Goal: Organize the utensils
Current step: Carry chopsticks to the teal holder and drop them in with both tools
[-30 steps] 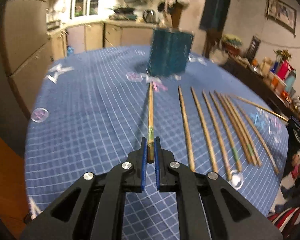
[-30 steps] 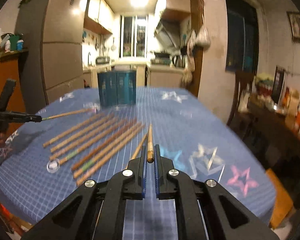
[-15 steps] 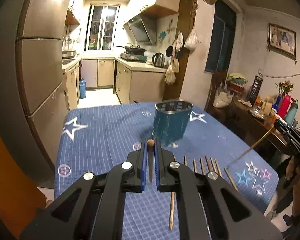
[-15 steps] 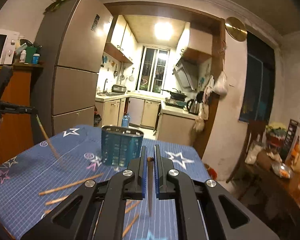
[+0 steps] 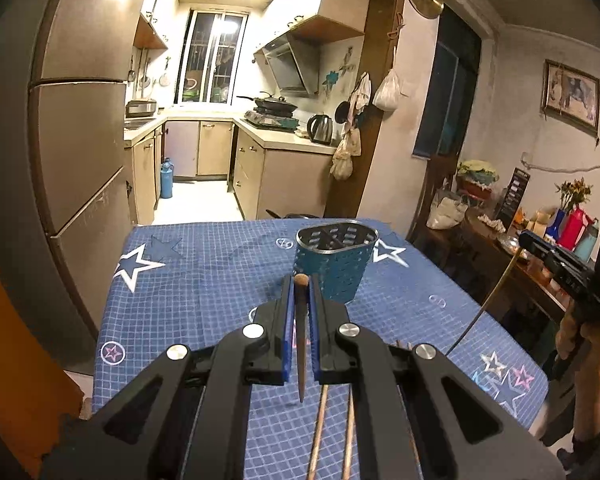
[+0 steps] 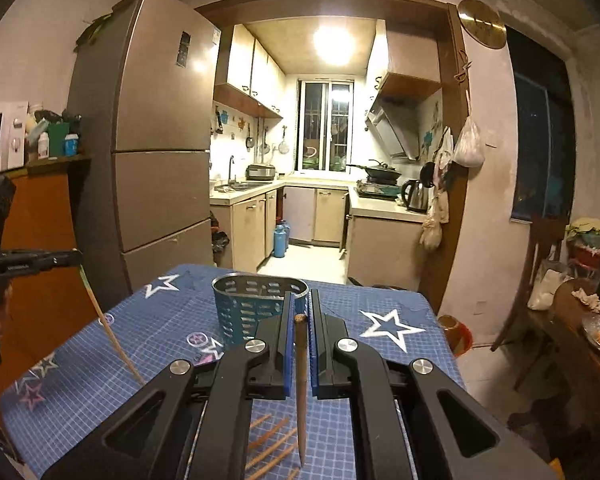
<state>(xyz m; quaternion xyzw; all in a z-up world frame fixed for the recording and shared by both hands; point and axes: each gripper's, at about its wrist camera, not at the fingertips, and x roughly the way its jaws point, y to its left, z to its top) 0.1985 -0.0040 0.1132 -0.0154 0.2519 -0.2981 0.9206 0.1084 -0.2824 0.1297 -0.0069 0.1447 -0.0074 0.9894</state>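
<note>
My left gripper (image 5: 300,282) is shut on a wooden chopstick (image 5: 300,340) that hangs point-down between the fingers, raised above the table and short of the teal perforated utensil holder (image 5: 334,262). My right gripper (image 6: 299,308) is shut on another chopstick (image 6: 301,380), also hanging point-down, just in front of the holder (image 6: 252,308). Each gripper shows in the other's view: the right (image 5: 556,264) and the left (image 6: 32,260), each with its chopstick slanting down. More chopsticks (image 5: 332,432) lie on the cloth below, partly hidden by the gripper bodies.
The table has a blue gridded cloth with stars (image 5: 188,280). A fridge (image 6: 160,160) stands to the left, the kitchen behind. A cluttered side table (image 5: 540,240) and a chair (image 6: 540,280) stand to the right.
Both grippers have lifted their chopsticks off the table and tipped them from lying flat to hanging point-down, rising higher over the table towards the holder.
</note>
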